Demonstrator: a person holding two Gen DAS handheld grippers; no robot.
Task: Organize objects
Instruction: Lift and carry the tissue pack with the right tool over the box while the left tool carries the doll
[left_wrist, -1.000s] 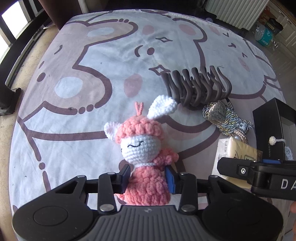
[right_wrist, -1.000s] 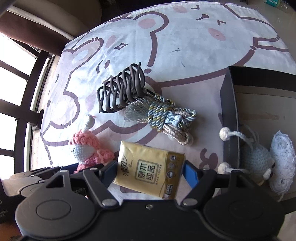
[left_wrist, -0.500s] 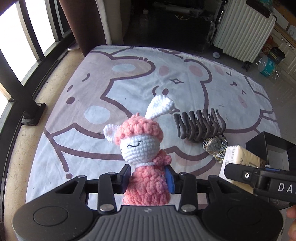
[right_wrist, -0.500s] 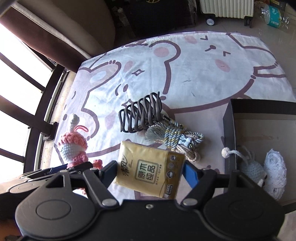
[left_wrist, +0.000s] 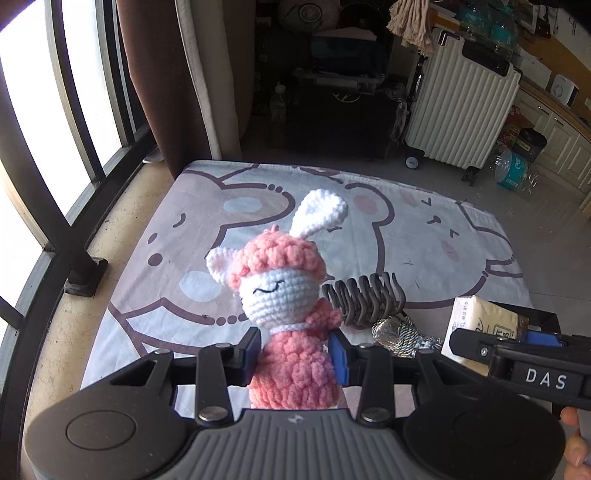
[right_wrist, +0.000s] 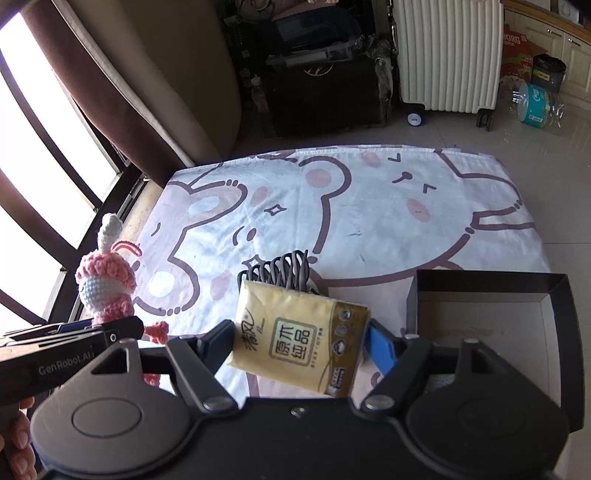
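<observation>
While both tools are loaded and up in the air, I log the scene like this:

Blanket (right_wrist: 369, 206): the bear-print cloth on the floor carries everything; most of its far half is bare.

Box (right_wrist: 554, 291): black, open-topped, at the blanket's right edge near the front corner. From the right wrist view I see part of its pale floor; the rest is hidden behind my tool.

Tissue pack (right_wrist: 301, 341): yellow, clenched by its ends in my right gripper (right_wrist: 301, 343), held clear above the blanket, just left of the box.

Crochet bunny (left_wrist: 286, 295): pink, upright, pinched at the body by my left gripper (left_wrist: 295, 356), lifted above the blanket's near left part.

Hair claw (left_wrist: 364, 299): dark, lying near the middle of the blanket's front half, untouched.

Cord bundle (left_wrist: 400, 334): silvery-blue, touching the hair claw on its near side, untouched.

Step in hand: I judge this as the carry, both items lifted and headed for the box.

Next move: I would swing the right tool rightward over the box's open top, lower it and release the pack, keeping the left tool back so the two do not collide at the rim, then bring the bunny across.
</observation>
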